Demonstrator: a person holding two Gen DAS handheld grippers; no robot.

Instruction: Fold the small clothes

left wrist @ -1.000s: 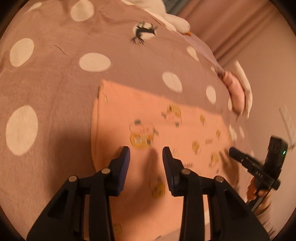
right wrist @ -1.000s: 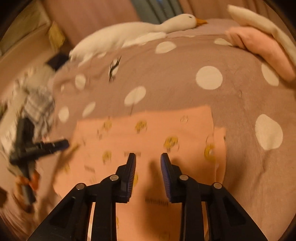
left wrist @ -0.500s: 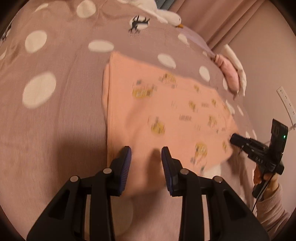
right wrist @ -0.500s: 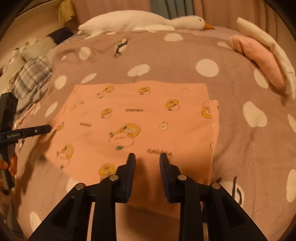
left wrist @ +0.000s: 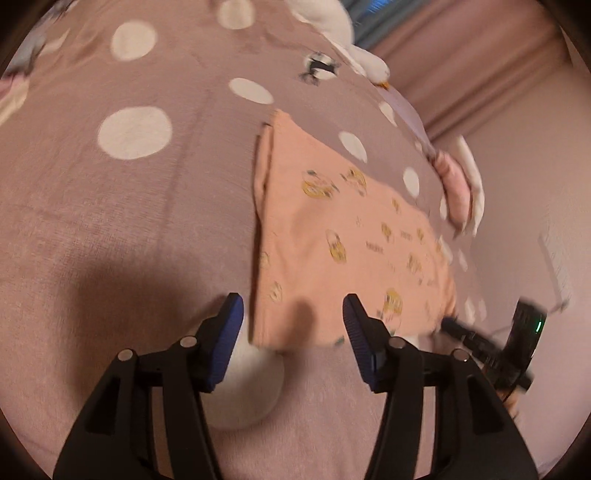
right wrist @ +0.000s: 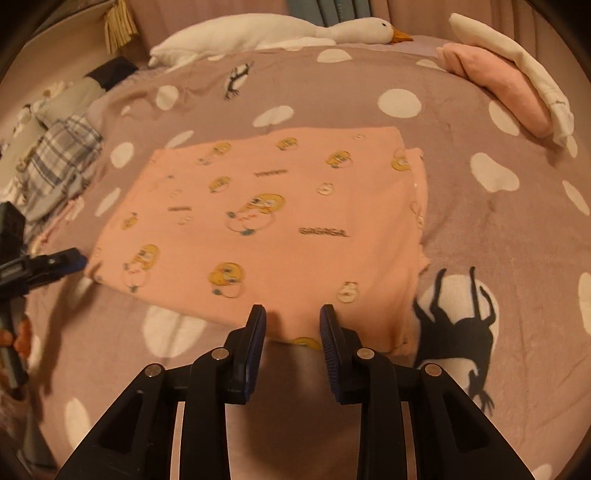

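on the spotted bed blanket (right wrist: pixel 461 92) the peach garment (right wrist: pixel 280 221) lies flat and folded, so i'd pinch its near hem evenly before folding again; my left tongs (left wrist: pixel 291 314) have spread wide since half a second ago, my right tongs (right wrist: pixel 291 319) stay released, both empty

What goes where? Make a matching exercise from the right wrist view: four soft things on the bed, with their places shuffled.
Things:
1. goose
2. orange garment
3. pink cloth
4. plaid cloth

Places:
a. left edge
b. far end, lying lengthwise
c. upper right, folded
d. centre, spread flat

Pairs: 1-b, 2-d, 3-c, 4-a
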